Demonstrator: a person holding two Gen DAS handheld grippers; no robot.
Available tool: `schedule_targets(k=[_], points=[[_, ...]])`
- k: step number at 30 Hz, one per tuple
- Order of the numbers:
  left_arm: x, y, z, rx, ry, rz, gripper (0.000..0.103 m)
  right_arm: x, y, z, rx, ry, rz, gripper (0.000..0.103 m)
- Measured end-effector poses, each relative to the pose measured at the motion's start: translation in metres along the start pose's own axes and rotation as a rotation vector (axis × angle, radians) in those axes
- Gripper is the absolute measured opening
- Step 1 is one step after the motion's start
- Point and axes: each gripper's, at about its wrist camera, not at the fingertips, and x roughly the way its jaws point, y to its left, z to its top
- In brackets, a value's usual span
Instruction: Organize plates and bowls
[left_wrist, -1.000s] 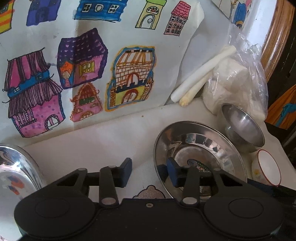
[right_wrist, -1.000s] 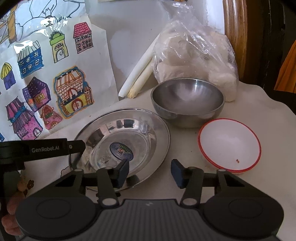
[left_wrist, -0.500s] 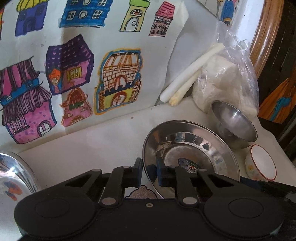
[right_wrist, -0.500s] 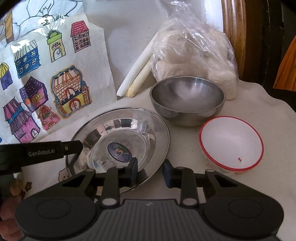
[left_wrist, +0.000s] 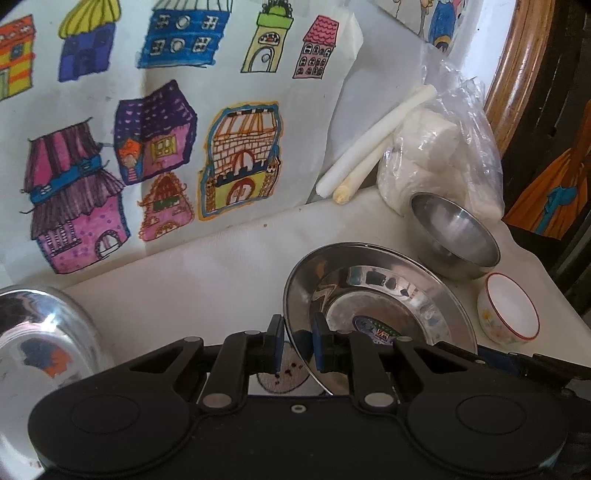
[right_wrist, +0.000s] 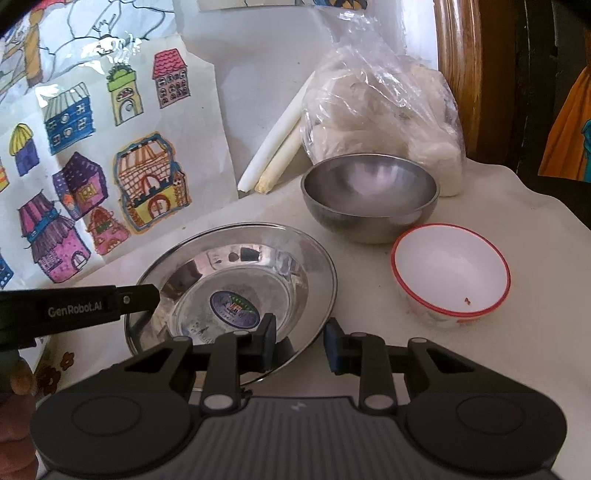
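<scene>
The steel plate (right_wrist: 236, 280) is shallow and mirror-bright, carries a round label at its centre, and sits slightly tilted on the white surface. Behind it to the right stands an upright steel bowl (right_wrist: 371, 197). A small white red-rimmed bowl (right_wrist: 450, 271) stands just beside the steel bowl.

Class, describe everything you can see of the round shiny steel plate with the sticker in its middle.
The round shiny steel plate is shallow, with a wide flat rim and a mirror-bright well bearing a blue oval sticker. Its left edge looks raised off the white table. The left gripper straddles that left rim; the right gripper straddles the near rim. It sits apart from the deep steel bowl and red-rimmed white bowl.
</scene>
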Motion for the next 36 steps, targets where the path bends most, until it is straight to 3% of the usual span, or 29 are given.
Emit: schedule_targets(k=[23,36], points=[[-0.077,0.005,-0.017,0.016,-0.063,-0.014,0.018,-0.072,0.023,-0.015,-0.020,-0.076,0.008,0.031],[-0.117,0.037,-0.022,-0.015,-0.118,0.013,0.018,-0.092,0.062,-0.016,-0.065,-0.108,0.051,0.031]])
